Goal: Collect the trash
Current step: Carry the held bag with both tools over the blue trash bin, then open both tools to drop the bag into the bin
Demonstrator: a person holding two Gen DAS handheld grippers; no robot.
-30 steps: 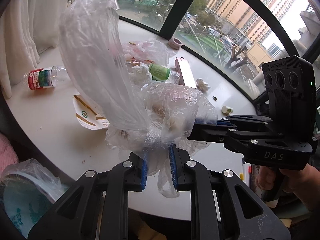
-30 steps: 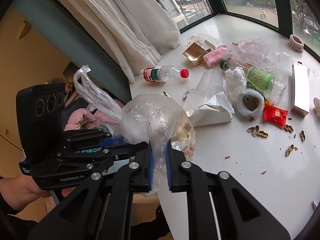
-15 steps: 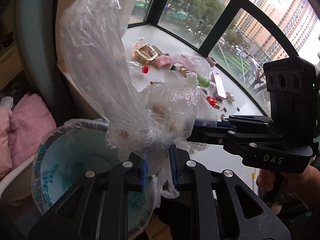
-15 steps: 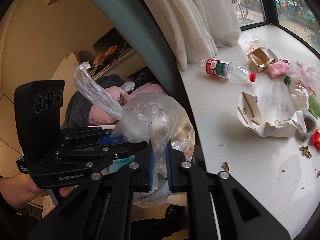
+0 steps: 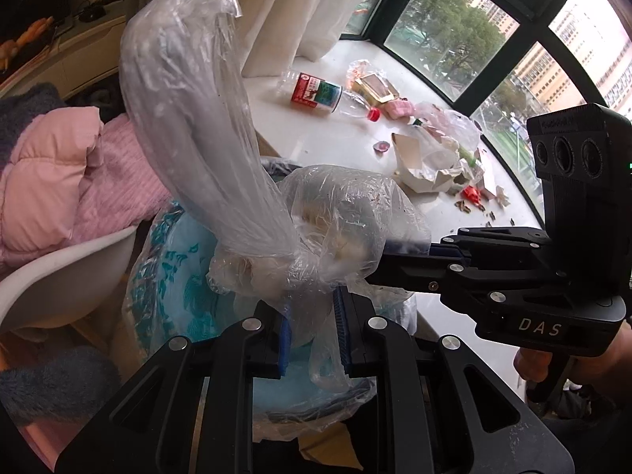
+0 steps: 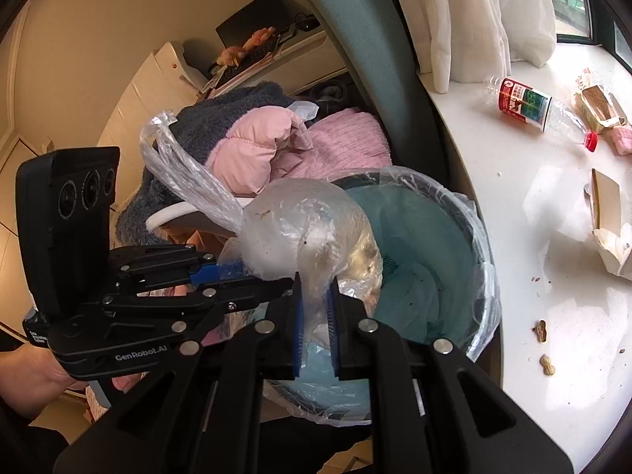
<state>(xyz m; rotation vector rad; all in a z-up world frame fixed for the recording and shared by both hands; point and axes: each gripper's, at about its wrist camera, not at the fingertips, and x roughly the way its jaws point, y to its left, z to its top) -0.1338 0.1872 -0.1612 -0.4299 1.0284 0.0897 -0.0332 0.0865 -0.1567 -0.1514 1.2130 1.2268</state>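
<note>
**Both your grippers hold the trash bag over the bin**

From your left wrist camera: your left gripper (image 5: 312,331) is pinched on the clear plastic bag (image 5: 335,233). Thin plastic sits between its blue pads (image 5: 285,335). The bag is lumpy and has brown bits inside. One long loose end of it sticks up and curls over at the top. Your right gripper (image 5: 399,252) comes in from the right side and grips the same bag. Your right hand (image 5: 537,363) shows under it at the edge. Under the bag is the trash bin (image 5: 173,276), lined with a blue-green bag. To the left is a pile of pink clothes (image 5: 59,173) on a white chair (image 5: 67,276). Behind, on the white sill (image 5: 316,134), lie a plastic bottle (image 5: 320,93) with a red cap, a torn paper box (image 5: 422,166) and other scraps.

From your right wrist camera: your right gripper (image 6: 315,316) is squeezed shut on the bag (image 6: 304,229), with plastic between the pads (image 6: 297,316). Your left gripper (image 6: 233,272) reaches in from the left and clamps the bag too. The bag hangs right over the open bin (image 6: 482,276). The bin stands just beside the sill (image 6: 513,205). On the sill you can see the bottle (image 6: 529,104), the paper box (image 6: 610,229) and two peanuts (image 6: 543,345) near the edge.
</note>
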